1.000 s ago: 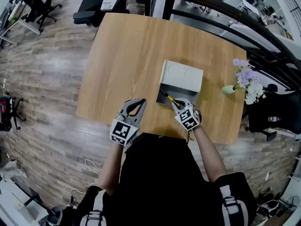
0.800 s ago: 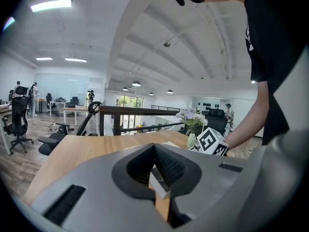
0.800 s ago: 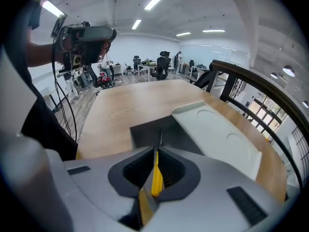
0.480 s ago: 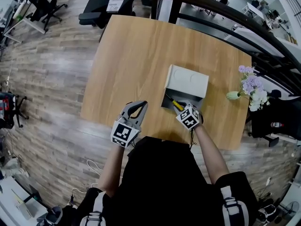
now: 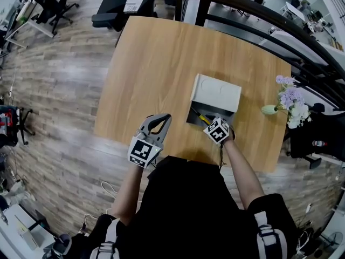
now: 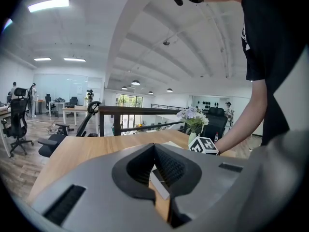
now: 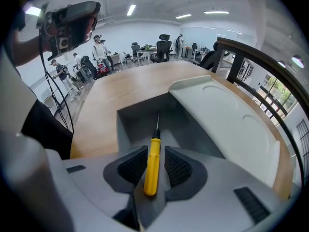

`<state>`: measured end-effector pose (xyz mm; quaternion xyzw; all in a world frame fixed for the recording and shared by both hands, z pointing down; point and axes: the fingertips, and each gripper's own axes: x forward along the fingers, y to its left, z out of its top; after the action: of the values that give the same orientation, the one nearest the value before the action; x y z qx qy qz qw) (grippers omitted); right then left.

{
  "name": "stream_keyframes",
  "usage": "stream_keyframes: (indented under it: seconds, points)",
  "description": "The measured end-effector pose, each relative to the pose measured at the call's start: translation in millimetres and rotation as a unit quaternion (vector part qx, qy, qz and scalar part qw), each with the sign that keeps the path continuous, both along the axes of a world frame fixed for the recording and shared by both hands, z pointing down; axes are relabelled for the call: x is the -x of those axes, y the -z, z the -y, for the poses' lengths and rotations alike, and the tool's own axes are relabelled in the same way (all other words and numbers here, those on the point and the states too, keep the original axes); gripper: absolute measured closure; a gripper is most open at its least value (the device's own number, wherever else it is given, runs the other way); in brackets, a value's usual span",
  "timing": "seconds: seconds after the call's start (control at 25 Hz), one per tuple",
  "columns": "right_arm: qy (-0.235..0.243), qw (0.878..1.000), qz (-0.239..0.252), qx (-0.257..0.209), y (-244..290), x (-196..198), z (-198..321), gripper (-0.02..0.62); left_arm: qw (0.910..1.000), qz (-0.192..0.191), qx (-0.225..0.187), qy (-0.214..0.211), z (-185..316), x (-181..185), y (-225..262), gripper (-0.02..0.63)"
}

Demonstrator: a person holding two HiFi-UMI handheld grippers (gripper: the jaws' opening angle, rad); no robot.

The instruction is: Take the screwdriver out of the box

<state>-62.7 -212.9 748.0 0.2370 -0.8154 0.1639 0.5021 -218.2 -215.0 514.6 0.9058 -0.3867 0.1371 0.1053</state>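
The grey box [image 5: 195,117] stands open near the table's front right, its lid [image 5: 218,93] tipped back. In the right gripper view, the screwdriver [image 7: 152,166] has a yellow handle clamped between the jaws. Its thin metal shaft points down into the box's hollow [image 7: 137,122], beside the lid [image 7: 227,115]. In the head view, the right gripper [image 5: 209,122] sits at the box's near edge, shut on the screwdriver [image 5: 202,118]. The left gripper [image 5: 161,117] rests over the table to the left of the box, jaws together and holding nothing. The left gripper [image 6: 154,146] looks across the table.
A vase of purple and white flowers [image 5: 288,99] stands at the table's right edge. A dark railing [image 5: 259,15] runs behind the wooden table [image 5: 156,63]. Office chairs [image 5: 116,7] stand on the floor beyond the far side.
The head view has shifted slightly. The right gripper stays shut on the screwdriver at the box's near edge, and the left gripper has not visibly moved.
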Motion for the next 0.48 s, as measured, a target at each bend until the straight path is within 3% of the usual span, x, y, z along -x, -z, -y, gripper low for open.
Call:
stream_keyframes:
  seconds: [0.48]
  points:
    - [-0.019, 1.0, 0.0, 0.024, -14.6, -1.6, 6.4, 0.471, 0.9998, 0.008, 0.002, -0.018, 4.9, -10.3, 2.6, 0.584]
